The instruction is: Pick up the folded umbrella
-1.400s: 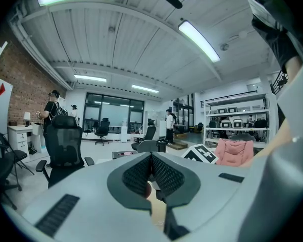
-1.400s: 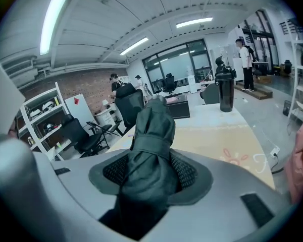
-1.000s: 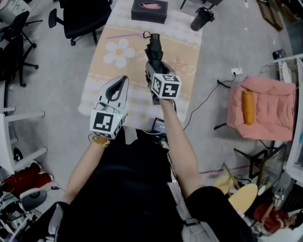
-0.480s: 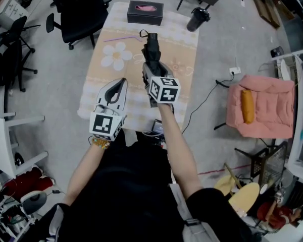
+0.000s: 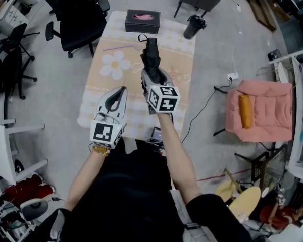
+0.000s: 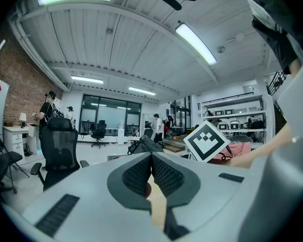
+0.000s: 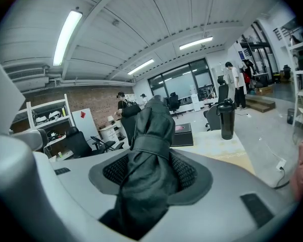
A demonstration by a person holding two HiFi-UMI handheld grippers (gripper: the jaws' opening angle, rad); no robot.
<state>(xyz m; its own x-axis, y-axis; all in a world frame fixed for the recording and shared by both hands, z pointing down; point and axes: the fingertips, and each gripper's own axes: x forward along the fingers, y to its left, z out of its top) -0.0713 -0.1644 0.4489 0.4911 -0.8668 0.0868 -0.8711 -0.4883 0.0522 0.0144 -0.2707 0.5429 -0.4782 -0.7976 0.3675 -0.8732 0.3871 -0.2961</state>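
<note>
Black fabric fills the mouth of the right gripper [image 7: 151, 171]: the folded umbrella [image 7: 154, 130] sits clamped between its two mesh pads, which stand wide apart because the bundle is thick. The umbrella's long axis runs along the line the gripper points, away from the person and toward the far edge of the table [image 5: 98, 97]. Most of its length, with the strap [image 7: 149, 147] wrapped round it, sticks out beyond the jaw tips.

From the head view it hangs over the middle of the flowered cloth, a little toward the right edge, with its far end aimed at the black tissue box [image 5: 142, 20] on the far edge. A dark bottle [image 5: 193, 26] stands near the far right corner, well apart from it. I judge the umbrella is already off the cloth, though no view shows the gap beneath it plainly.

The left gripper [image 6: 151, 158] sits over the near left part of the table, beside the right one, pads pressed together with nothing between them. It has no part in the hold, so anything further falls to the right hand alone, and the weight ahead of the pads could tip the far end down.
</note>
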